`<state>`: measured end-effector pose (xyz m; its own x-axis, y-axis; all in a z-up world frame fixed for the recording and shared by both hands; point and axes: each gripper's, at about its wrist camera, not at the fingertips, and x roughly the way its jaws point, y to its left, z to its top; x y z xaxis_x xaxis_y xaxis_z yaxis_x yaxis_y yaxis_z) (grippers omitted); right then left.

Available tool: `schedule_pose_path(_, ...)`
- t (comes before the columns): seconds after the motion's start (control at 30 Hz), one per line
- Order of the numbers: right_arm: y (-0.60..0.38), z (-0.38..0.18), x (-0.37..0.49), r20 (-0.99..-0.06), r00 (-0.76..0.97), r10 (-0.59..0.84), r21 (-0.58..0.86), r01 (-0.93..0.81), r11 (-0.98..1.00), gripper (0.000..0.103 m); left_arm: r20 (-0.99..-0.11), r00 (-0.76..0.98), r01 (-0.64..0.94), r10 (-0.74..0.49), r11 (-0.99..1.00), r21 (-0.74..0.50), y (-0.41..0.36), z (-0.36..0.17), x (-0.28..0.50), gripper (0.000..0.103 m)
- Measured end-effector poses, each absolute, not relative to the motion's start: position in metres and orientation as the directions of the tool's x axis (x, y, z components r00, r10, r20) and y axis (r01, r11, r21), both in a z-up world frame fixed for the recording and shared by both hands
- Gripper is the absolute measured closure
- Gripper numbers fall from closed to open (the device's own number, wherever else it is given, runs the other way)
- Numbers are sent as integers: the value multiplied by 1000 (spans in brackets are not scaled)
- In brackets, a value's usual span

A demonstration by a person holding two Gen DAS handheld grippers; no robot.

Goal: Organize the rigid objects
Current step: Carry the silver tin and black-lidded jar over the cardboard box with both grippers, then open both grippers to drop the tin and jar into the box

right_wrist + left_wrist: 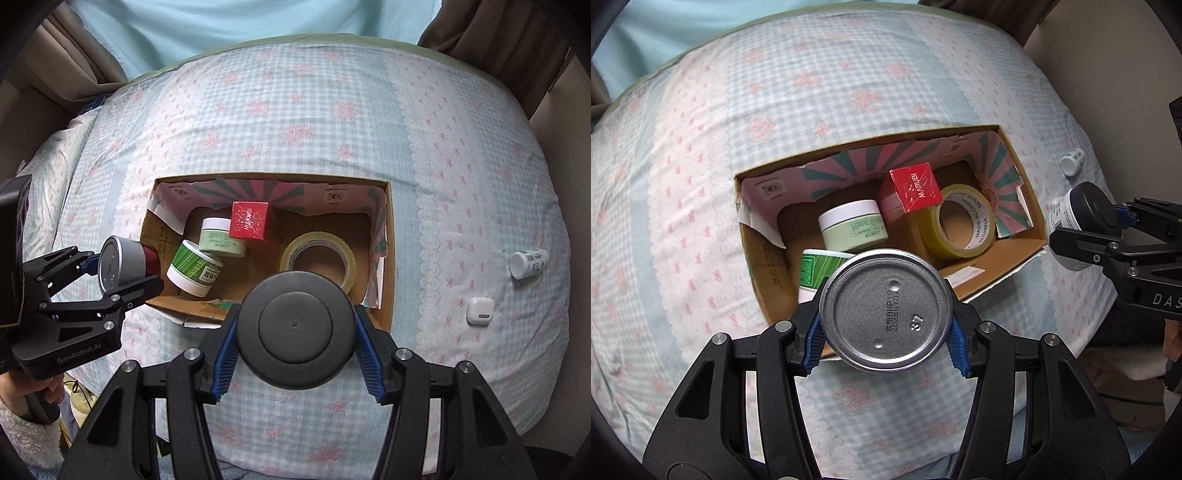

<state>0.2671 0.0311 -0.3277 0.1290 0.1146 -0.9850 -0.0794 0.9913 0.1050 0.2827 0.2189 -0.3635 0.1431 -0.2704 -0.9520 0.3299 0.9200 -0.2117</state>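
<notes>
My left gripper (885, 338) is shut on a metal can (885, 309), silver bottom facing the camera, held over the near left edge of the cardboard box (1015, 258). It also shows in the right wrist view (122, 266). My right gripper (293, 352) is shut on a black-capped white bottle (293, 330), held just before the box's near wall (192, 310); in the left wrist view the bottle (1082, 218) is right of the box. Inside lie a tape roll (317, 256), a red carton (249, 220), a pale green jar (219, 238) and a green-striped jar (194, 273).
The box sits on a checked blue and pink bedcover (332, 122). To its right lie a small white bottle (528, 263) and a white earbud case (480, 311). Curtains (491, 40) and a wall border the bed's far side.
</notes>
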Motion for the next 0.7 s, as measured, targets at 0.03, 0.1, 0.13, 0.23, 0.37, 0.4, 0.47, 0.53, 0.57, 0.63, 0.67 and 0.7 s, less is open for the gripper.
schedule_pose_path(0.03, 31, -337, 272, -986, 120, 115, 107, -72, 992, 50, -954, 131, 330, -270, 919, -215, 214, -370, 284, 53)
schedule_pose_path(0.1, 29, -355, 279, -988, 103, 119, 114, -51, 992, 50, -954, 98, 316, -282, 918, -239, 207, -384, 289, 53)
schedule_pose_path(0.13, 27, -363, 283, -988, 93, 125, 122, -36, 992, 50, -954, 86, 305, -287, 919, -249, 204, -391, 292, 53)
schedule_pose_path(0.23, 21, -386, 289, -986, 62, 157, 158, 7, 987, 50, -963, 59, 298, -264, 925, -235, 192, -410, 298, 53)
schedule_pose_path(0.37, 19, -411, 297, -989, 15, 145, 145, -8, 989, 50, -967, 25, 309, -252, 922, -232, 181, -426, 303, 53)
schedule_pose_path(0.4, 21, -416, 299, -993, 7, 116, 116, -31, 993, 50, -969, 23, 319, -245, 921, -225, 179, -430, 304, 53)
schedule_pose_path(0.47, 24, -424, 302, -994, -12, 106, 107, -58, 993, 50, -973, 19, 320, -230, 924, -212, 176, -437, 305, 53)
schedule_pose_path(0.53, 23, -430, 305, -989, -24, 146, 147, -57, 988, 50, -975, 4, 308, -224, 927, -211, 174, -444, 307, 53)
schedule_pose_path(0.57, 22, -432, 306, -988, -28, 154, 155, -54, 986, 50, -976, -1, 306, -219, 929, -208, 172, -446, 307, 53)
schedule_pose_path(0.63, 21, -436, 309, -988, -41, 149, 151, -50, 987, 50, -976, -12, 309, -216, 928, -209, 169, -449, 307, 53)
schedule_pose_path(0.67, 22, -438, 311, -988, -55, 145, 148, -53, 988, 50, -977, -13, 310, -215, 928, -208, 168, -449, 307, 53)
schedule_pose_path(0.7, 23, -441, 312, -988, -75, 138, 143, -64, 988, 50, -978, -10, 310, -210, 929, -202, 166, -448, 307, 53)
